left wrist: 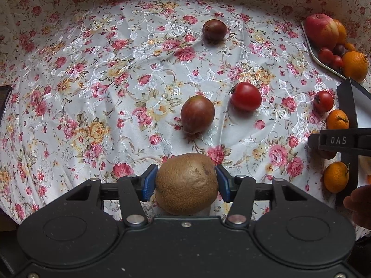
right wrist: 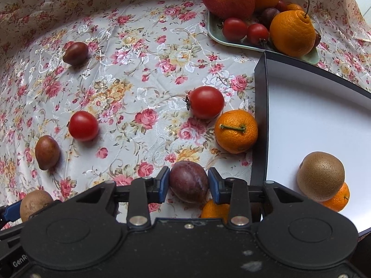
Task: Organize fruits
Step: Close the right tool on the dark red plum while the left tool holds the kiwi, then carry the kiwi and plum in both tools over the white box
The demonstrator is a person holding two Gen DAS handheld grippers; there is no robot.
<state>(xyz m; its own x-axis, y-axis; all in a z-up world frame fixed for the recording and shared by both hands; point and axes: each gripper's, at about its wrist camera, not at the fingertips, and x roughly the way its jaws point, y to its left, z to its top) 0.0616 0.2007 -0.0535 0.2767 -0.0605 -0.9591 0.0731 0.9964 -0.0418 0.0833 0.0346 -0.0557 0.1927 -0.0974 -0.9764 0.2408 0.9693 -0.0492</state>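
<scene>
Blue pads of the left gripper [left wrist: 186, 183] press both flanks of a brown kiwi [left wrist: 186, 184], which is clamped just above the floral tablecloth [left wrist: 92, 69]. The right gripper [right wrist: 189, 185] straddles a purple plum [right wrist: 189, 181]; its left pad appears to touch the skin, while a thin gap seems to remain at the right pad, so a firm grip cannot be confirmed. No earlier view is available to judge jaw travel.

Destination, by judgement: the black-walled box [right wrist: 260, 115] with a white floor, where a second kiwi [right wrist: 321, 176] already rests against a mandarin [right wrist: 338, 199].

Risks from this position:

- Plum slip. The skin is smooth and rounded; lifting before both pads seat may let it roll out toward the mandarin [right wrist: 214, 209] lying just beneath the jaw.
- Wall strike. The box wall stands close to the right jaw; a low sideways transfer could catch it.
- Neighbour disturbance. An orange mandarin [right wrist: 236, 131] touches the wall and a red tomato [right wrist: 206, 102] sits just beside it; a swept path may scatter both.
- Gripper collision. Both tools work near each other; crossing paths could knock the kiwi loose.
- Bruising. Excess clamping may mark soft fruit.
</scene>
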